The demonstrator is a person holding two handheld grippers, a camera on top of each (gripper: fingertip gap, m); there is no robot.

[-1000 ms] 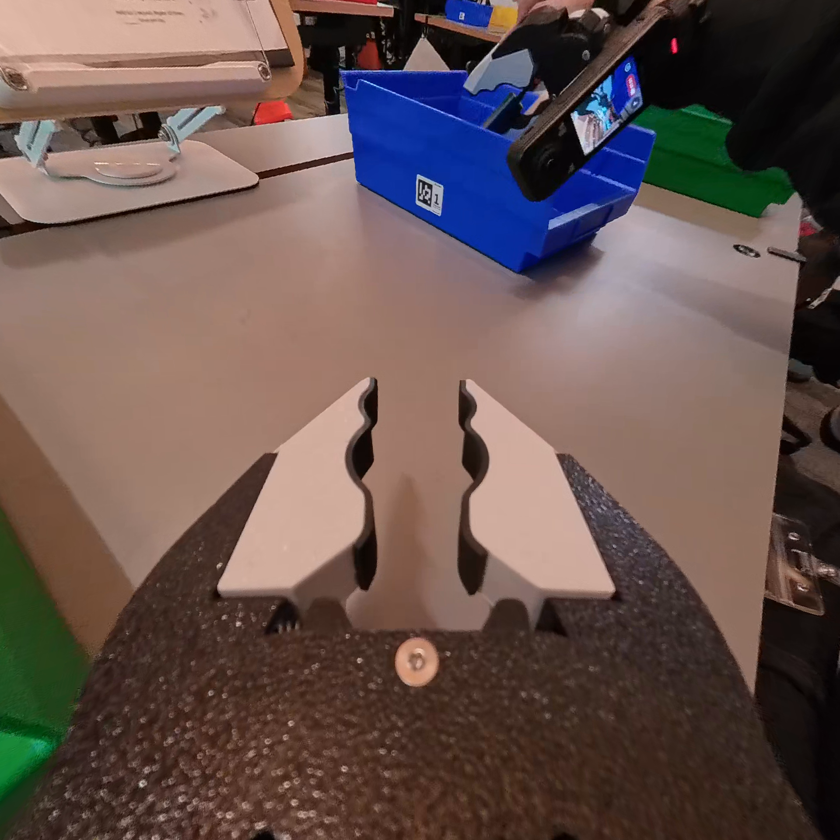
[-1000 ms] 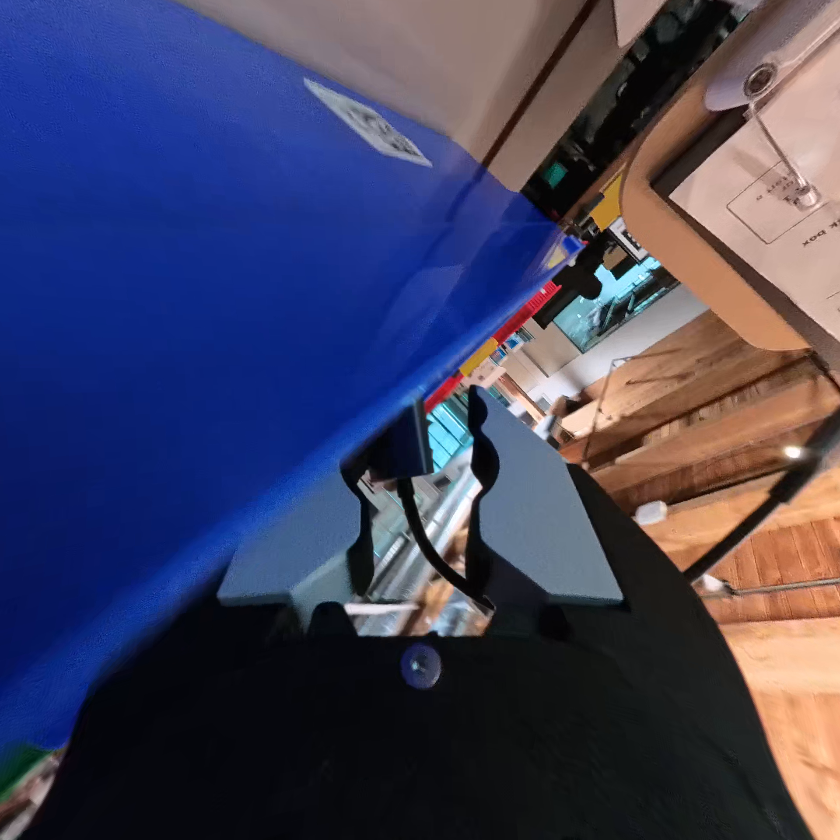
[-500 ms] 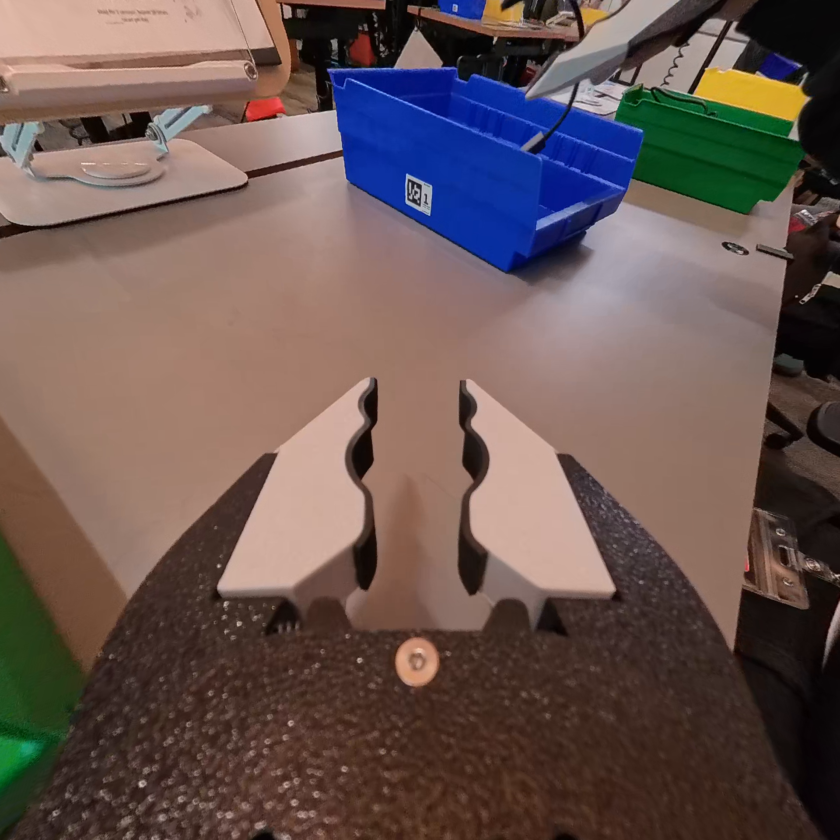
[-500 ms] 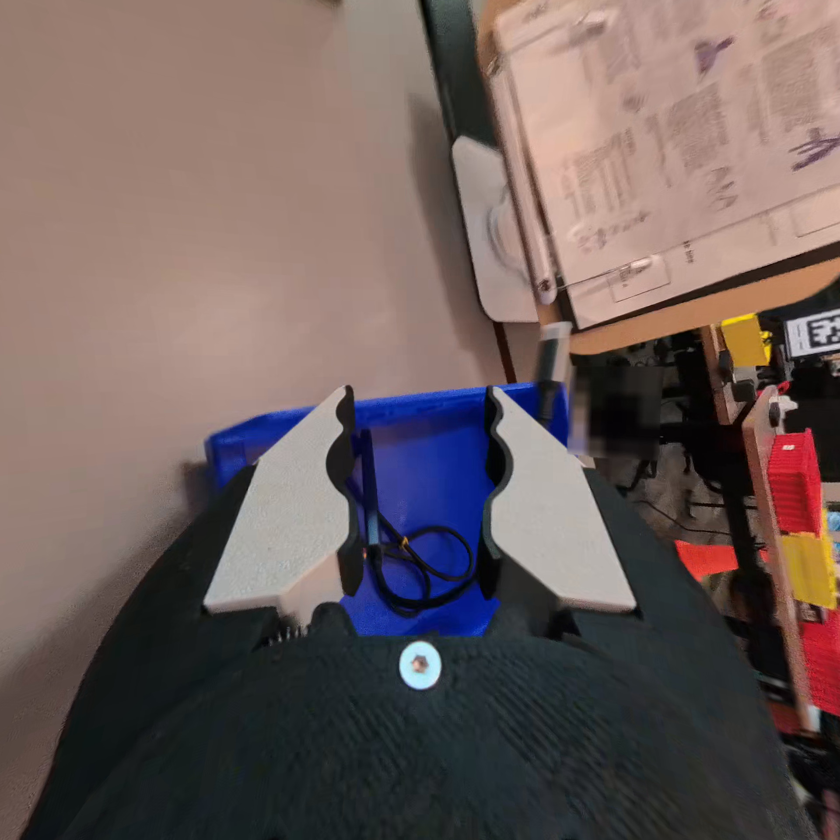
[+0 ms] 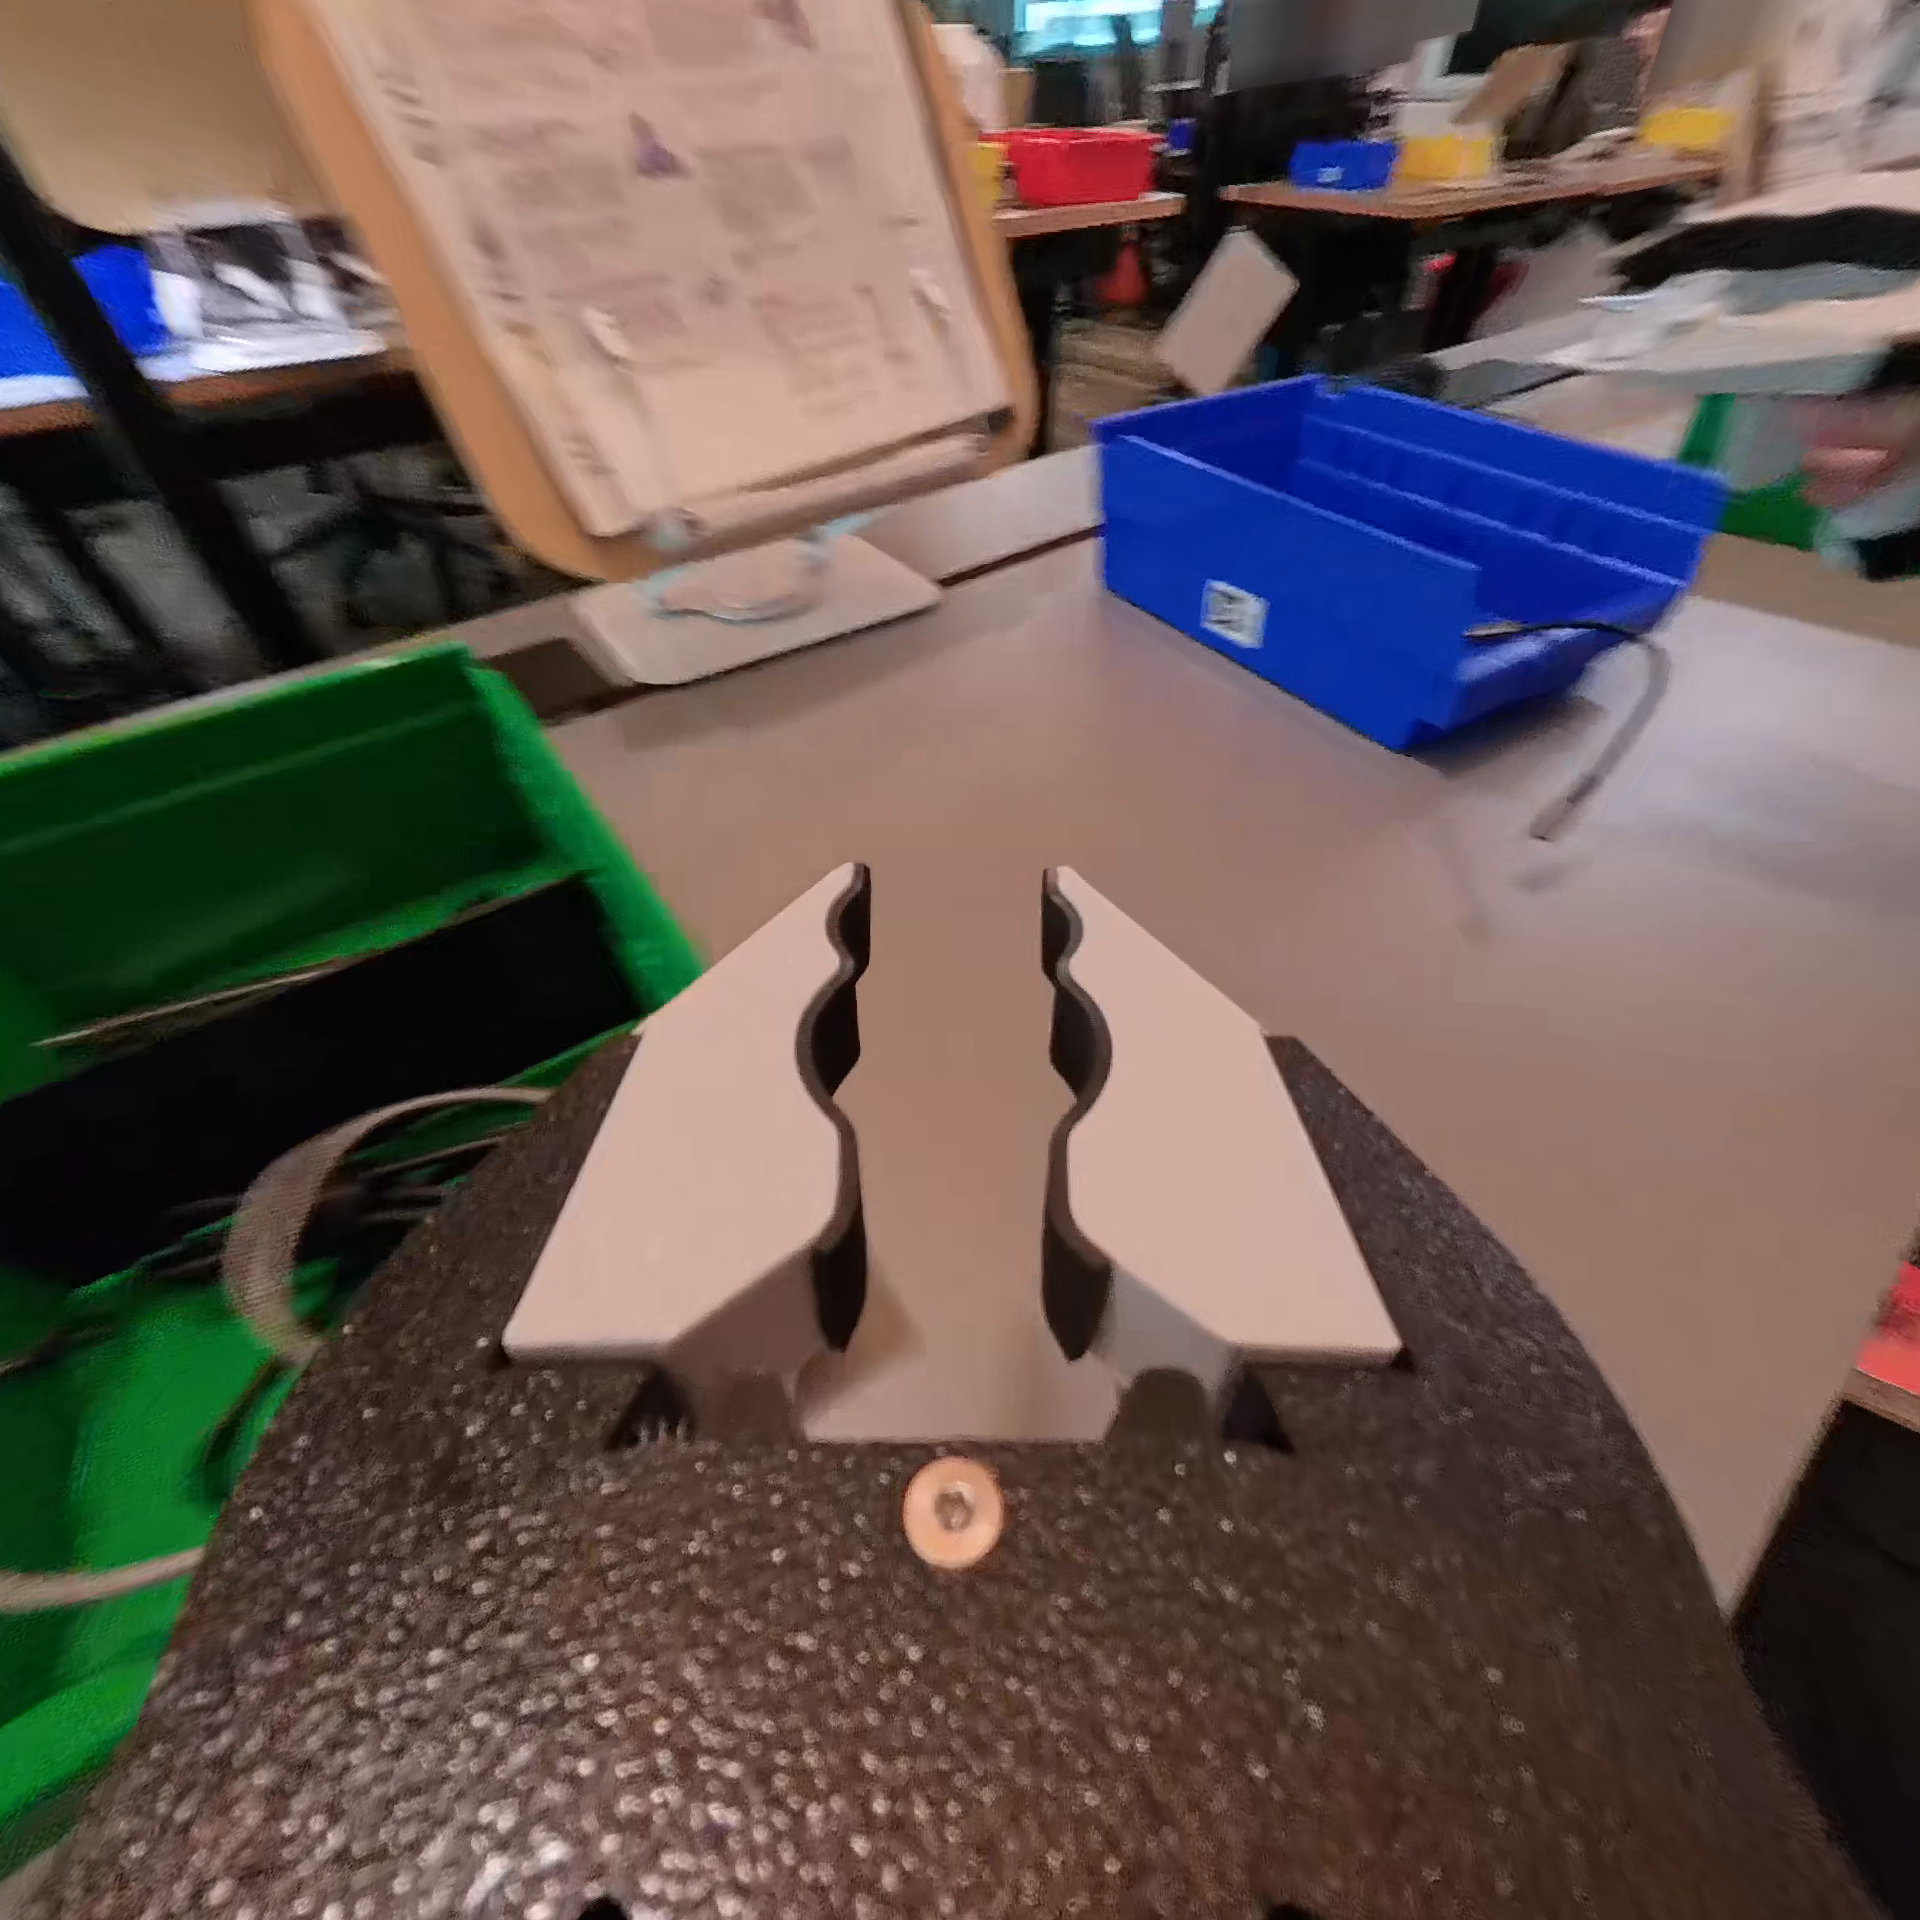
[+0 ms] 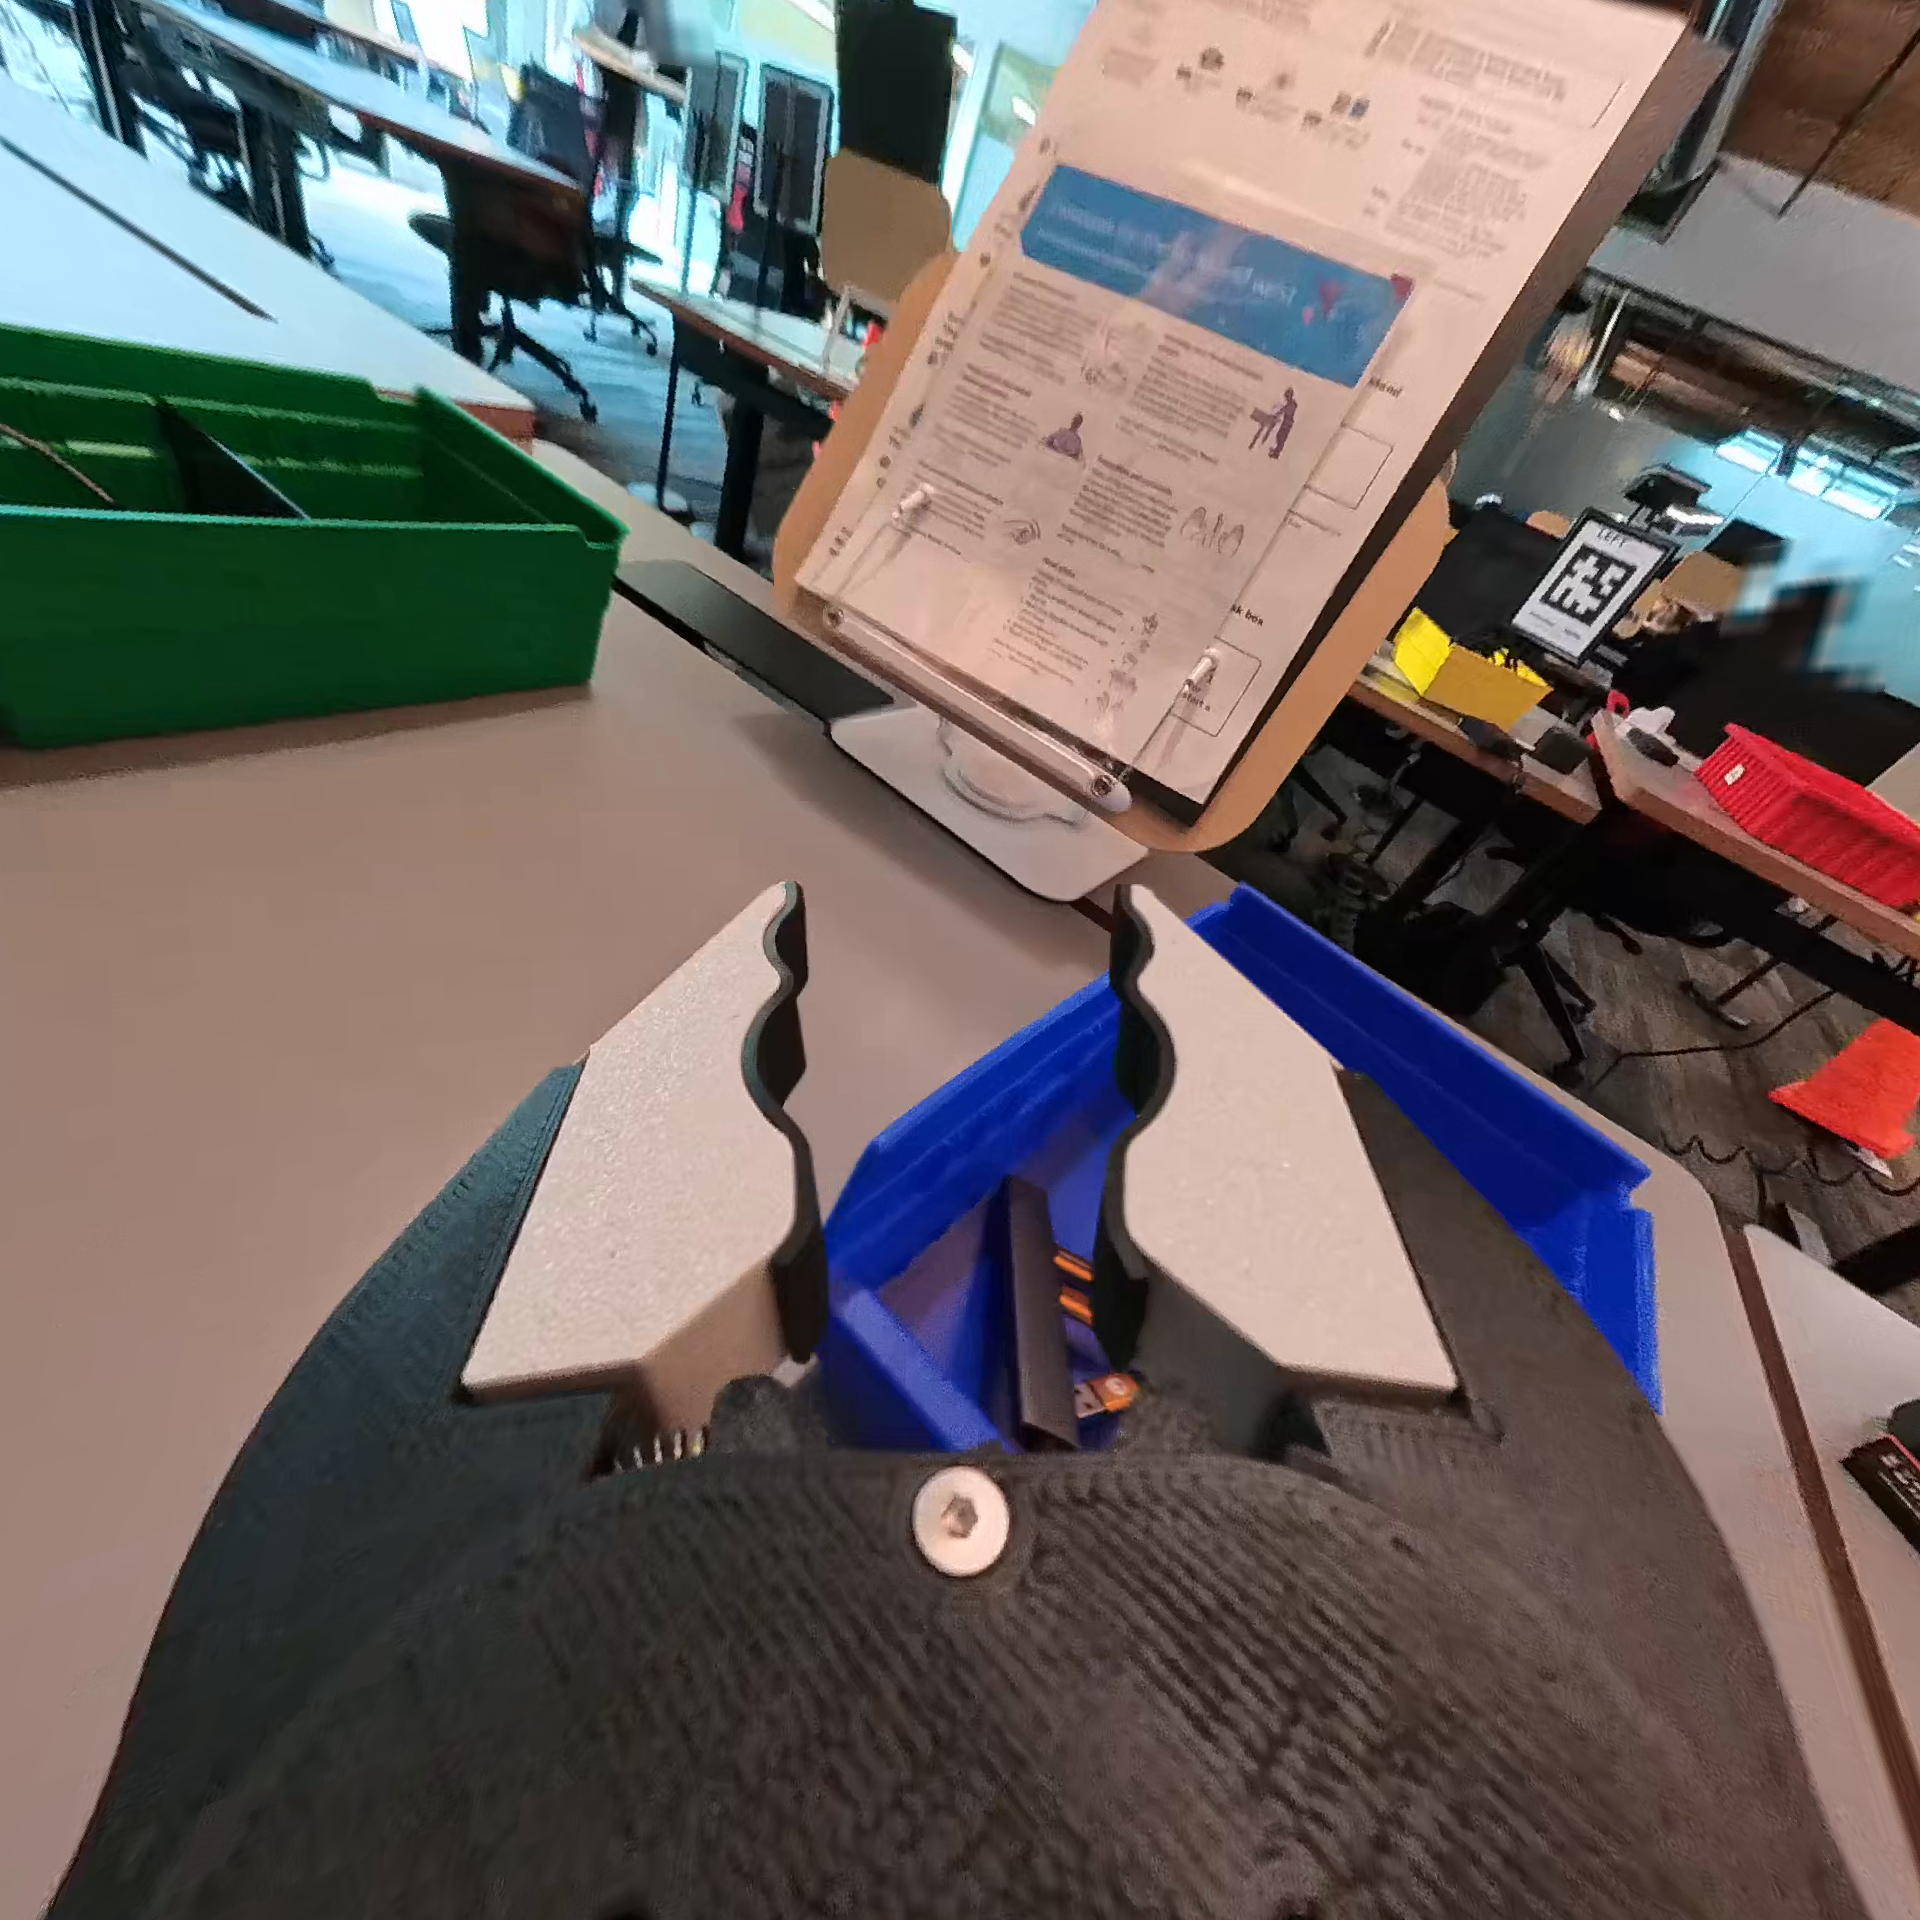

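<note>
My left gripper (image 5: 954, 883) is open and empty above the grey table (image 5: 1195, 935), next to a green bin (image 5: 260, 810) at its left. A blue bin (image 5: 1351, 561) stands at the far right, with a black cable (image 5: 1621, 717) hanging out over its front lip onto the table. My right gripper (image 6: 954, 914) is open and empty, held above the near end of the blue bin (image 6: 1455, 1081). Inside that bin, between the fingers, lie a dark flat piece (image 6: 1039, 1320) and small orange-tipped connectors (image 6: 1101, 1387). The right gripper shows blurred at the top right of the left wrist view (image 5: 1766, 301).
A document stand with printed sheets (image 6: 1174, 416) rests on a white base (image 5: 758, 613) at the table's back. The green bin (image 6: 260, 551) with dividers sits at the far left in the right wrist view. Other tables, chairs and red and yellow bins fill the room behind. Tip to tip, the grippers are about 35 cm apart.
The right gripper has let go of the black cable, opened, and pulled up and back from the blue bin. The left gripper has swung left, bringing the green bin into view.
</note>
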